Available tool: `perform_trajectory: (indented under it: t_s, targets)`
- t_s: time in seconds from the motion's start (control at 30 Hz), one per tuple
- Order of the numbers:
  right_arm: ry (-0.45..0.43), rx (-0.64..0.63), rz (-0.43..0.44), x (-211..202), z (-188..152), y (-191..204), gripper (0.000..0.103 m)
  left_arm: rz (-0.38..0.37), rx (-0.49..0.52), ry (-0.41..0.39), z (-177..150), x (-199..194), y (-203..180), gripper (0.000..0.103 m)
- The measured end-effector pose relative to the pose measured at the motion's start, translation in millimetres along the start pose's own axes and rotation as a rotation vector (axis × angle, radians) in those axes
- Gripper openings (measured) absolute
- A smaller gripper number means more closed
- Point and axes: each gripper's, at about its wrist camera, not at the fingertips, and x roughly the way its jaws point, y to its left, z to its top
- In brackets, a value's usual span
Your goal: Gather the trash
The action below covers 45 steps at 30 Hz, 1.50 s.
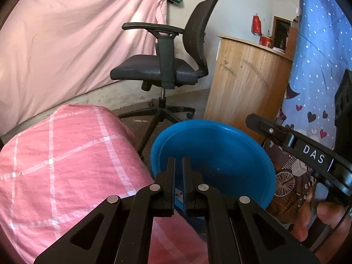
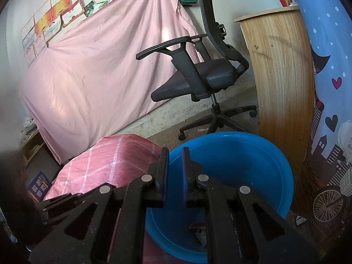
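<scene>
Floor (image 2: 167, 129): blue basin (image 2: 253, 165) below right tool (image 2: 175, 154), trash (image 2: 199, 231) inside.

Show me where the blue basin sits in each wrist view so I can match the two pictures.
Left wrist: blue basin lower centre-right, just beyond the left hand-held gripper.
Right wrist: blue basin lower centre-right, under the right hand-held gripper, with some trash inside.
Shared landmark: black office chair behind the basin, and the pink checked bundle to its left.
</scene>
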Motion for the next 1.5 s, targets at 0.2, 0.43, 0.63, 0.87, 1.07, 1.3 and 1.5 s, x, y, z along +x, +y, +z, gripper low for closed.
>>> perform_trajectory:
  t_s: [0.2,0.43,0.63,0.87,1.07,1.3,1.5]
  targets:
    - [-0.002,-0.016,-0.003,-0.8,-1.5,4.0,0.037,0.030,-0.024,-0.020,2.0,-9.0,10.3,0.003]
    - [-0.006,-0.039,-0.007,-1.1,-0.9,11.2,0.038,0.057,-0.046,-0.029,4.2,-17.9,20.0,0.006]
    - [-0.007,-0.057,-0.019,0.1,-1.1,15.1,0.055,0.079,-0.091,-0.075,3.4,-29.5,29.7,0.038]
    - [-0.015,-0.069,-0.038,0.3,-0.8,16.3,0.079,0.118,-0.123,-0.088,4.7,-36.3,43.2,0.054]
    - [-0.024,-0.070,-0.058,1.3,-0.3,14.3,0.103,0.176,-0.180,-0.136,-1.5,-46.1,57.8,0.085]
    - [-0.053,-0.089,-0.056,-1.7,-0.6,17.8,0.103,0.234,-0.209,-0.201,-6.8,-58.3,69.0,0.096]
    - [-0.055,-0.128,-0.057,0.1,-1.7,24.2,0.103,0.258,-0.205,-0.217,-9.6,-65.7,72.1,0.097]
